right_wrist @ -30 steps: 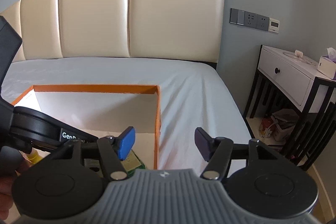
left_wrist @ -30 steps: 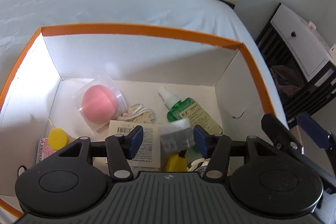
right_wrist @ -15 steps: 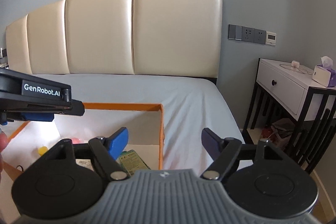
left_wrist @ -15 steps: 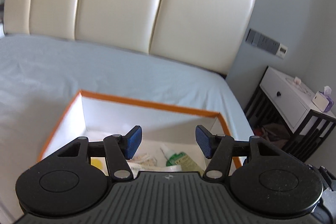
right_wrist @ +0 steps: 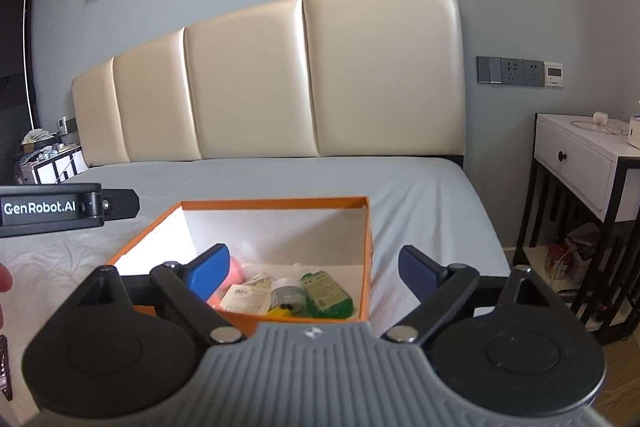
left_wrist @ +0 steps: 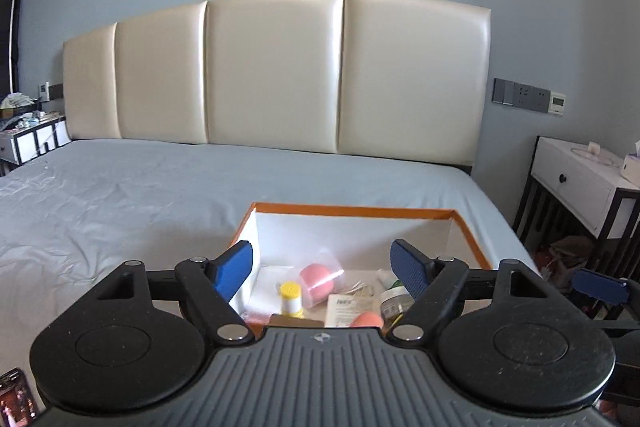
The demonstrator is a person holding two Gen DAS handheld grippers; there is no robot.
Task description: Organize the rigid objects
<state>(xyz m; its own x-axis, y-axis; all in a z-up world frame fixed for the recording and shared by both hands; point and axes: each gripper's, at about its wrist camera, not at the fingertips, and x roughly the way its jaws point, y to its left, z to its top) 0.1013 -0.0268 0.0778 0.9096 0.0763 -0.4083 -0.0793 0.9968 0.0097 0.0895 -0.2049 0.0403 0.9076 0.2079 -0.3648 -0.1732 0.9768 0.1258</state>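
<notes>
An orange-rimmed white box (left_wrist: 352,211) sits on the bed. It holds a yellow-capped bottle (left_wrist: 291,301), a pink ball in a clear case (left_wrist: 318,277), a paper card (left_wrist: 348,307) and a small jar (left_wrist: 394,301). My left gripper (left_wrist: 324,269) hangs above the box's near edge, its jaws opening with nothing between them. In the right wrist view the box (right_wrist: 276,203) also shows a green bottle (right_wrist: 326,293) beside the jar (right_wrist: 286,289). My right gripper (right_wrist: 314,271) hovers over the near right corner, jaws opening and empty. The left gripper's body (right_wrist: 52,209) juts in from the left.
The box rests on a grey-blue bed sheet (left_wrist: 120,207) before a cream padded headboard (left_wrist: 276,75). A white nightstand with black legs (right_wrist: 580,163) stands to the right of the bed. A cluttered bedside table (left_wrist: 28,135) is at far left. A phone (left_wrist: 16,399) shows at the bottom left.
Both grippers drew back and up from the box and tilted up toward the headboard. Both jaws spread wider. The small jar between the left fingers now lies in the box.
</notes>
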